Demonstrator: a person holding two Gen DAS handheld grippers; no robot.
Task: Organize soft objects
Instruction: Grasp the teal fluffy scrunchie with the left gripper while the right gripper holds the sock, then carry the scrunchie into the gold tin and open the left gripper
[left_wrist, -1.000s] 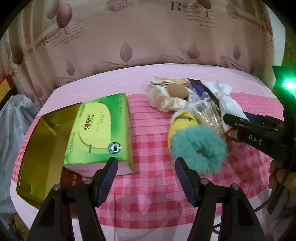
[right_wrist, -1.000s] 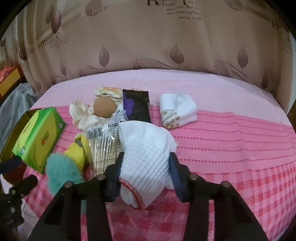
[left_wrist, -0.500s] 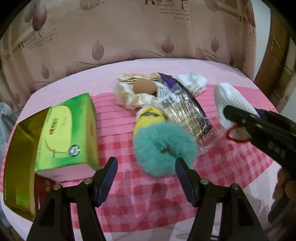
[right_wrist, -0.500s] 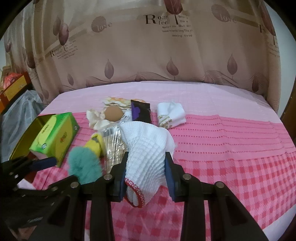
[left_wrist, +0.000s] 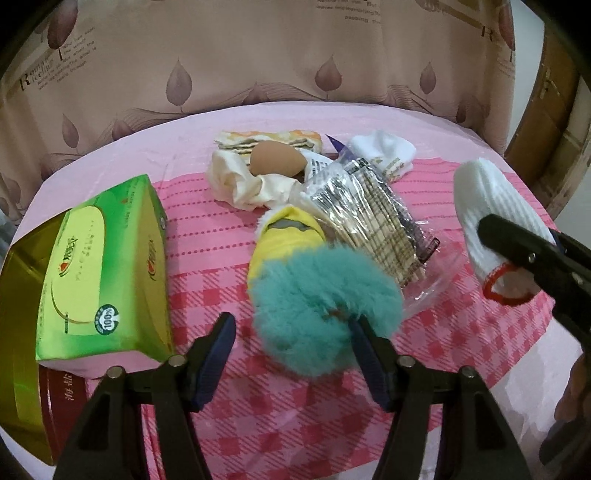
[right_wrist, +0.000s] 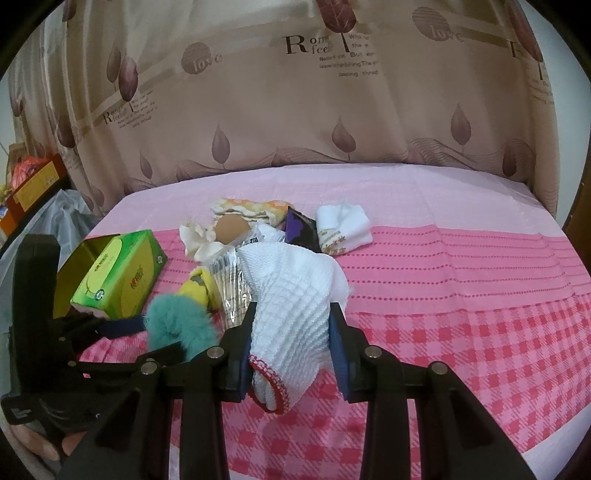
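Left hand-held gripper: angled down, jaws closing around teal pompom. Right hand-held gripper: tilted down, clamping white glove above table.

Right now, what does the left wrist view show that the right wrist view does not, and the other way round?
Only the left wrist view shows the left gripper head-on, jaws closing around the teal pompom. Only the right wrist view shows the right gripper clamping the white glove, plus the orange boxes at far left. Both show the green tissue box, the pompom and the glove.
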